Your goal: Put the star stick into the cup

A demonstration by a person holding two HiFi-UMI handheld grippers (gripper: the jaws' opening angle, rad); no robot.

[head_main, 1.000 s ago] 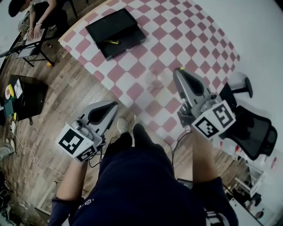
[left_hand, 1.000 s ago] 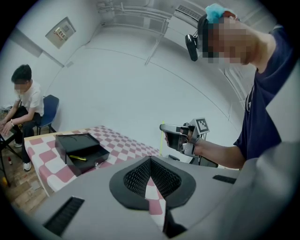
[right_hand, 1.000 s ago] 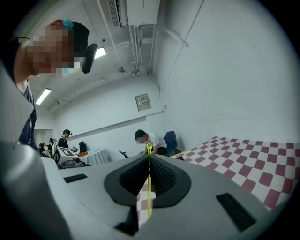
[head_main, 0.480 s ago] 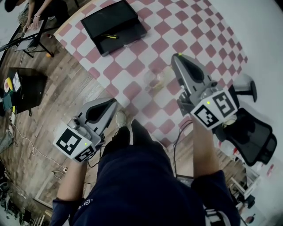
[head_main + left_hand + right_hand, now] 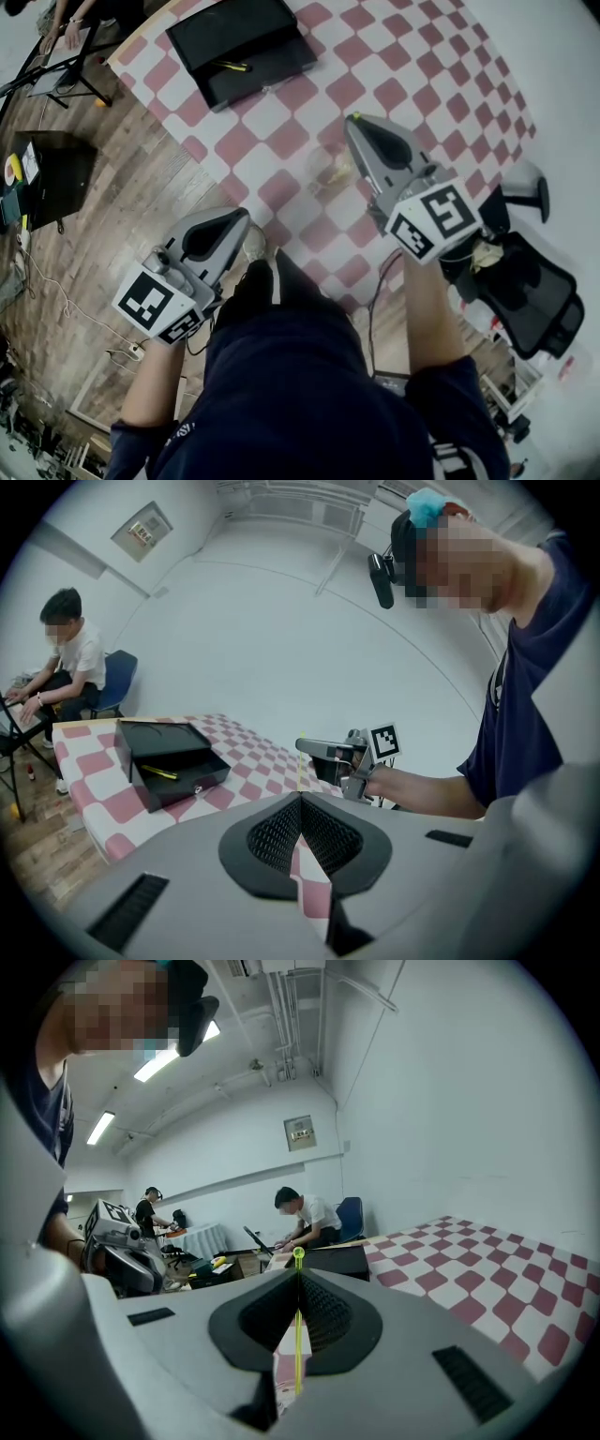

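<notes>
Between jaws of grey right gripper (image 5: 298,1277), thin yellow-green star stick (image 5: 297,1354) pinched, clear plastic cup (image 5: 328,169) just beside its left, grey left gripper (image 5: 300,797) pressed together, empty.

Left gripper (image 5: 242,218) and right gripper (image 5: 351,121): grey moulded shells tapering to a point, with jaw recesses lined by black ribbed pads (image 5: 277,834). A cube (image 5: 155,305) bearing black-and-white square markers is fitted at the rear of each. A black cable (image 5: 374,298) is noted under the right unit. A navy short-sleeved T-shirt (image 5: 300,403) is worn, and a black head camera (image 5: 382,566) is fitted
</notes>
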